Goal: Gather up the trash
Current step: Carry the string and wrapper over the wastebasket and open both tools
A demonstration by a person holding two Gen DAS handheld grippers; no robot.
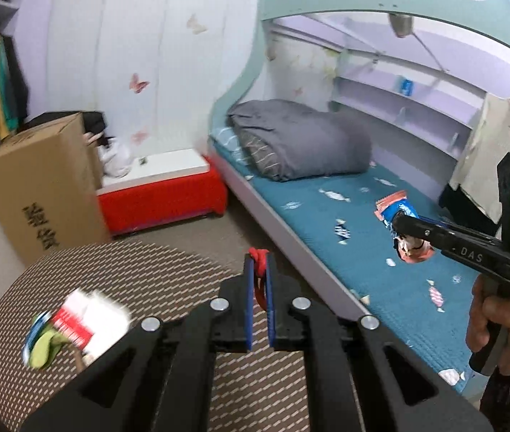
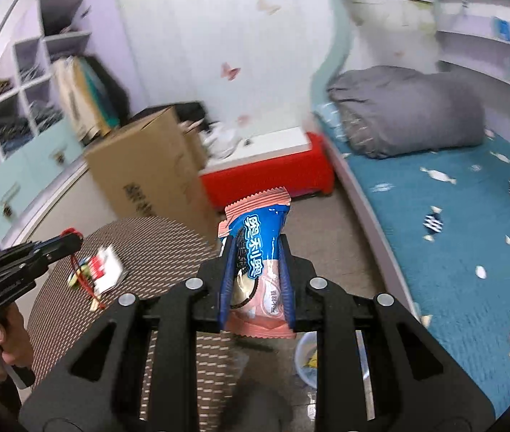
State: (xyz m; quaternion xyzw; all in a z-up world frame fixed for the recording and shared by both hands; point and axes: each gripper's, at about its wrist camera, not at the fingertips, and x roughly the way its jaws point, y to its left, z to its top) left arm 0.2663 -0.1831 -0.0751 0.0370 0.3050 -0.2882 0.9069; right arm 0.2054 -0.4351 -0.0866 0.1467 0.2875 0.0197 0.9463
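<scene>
My right gripper is shut on a blue and pink cookie wrapper, held up in the air; in the left wrist view the same gripper holds the wrapper over the blue bed. My left gripper is shut on a red string above a round woven table; the right wrist view shows it with the string hanging down. A red and white packet and other small scraps lie on the table.
A cardboard box stands left, beside a red and white bench. A bed with a blue sheet and grey quilt fills the right. A pale bin sits on the floor below my right gripper.
</scene>
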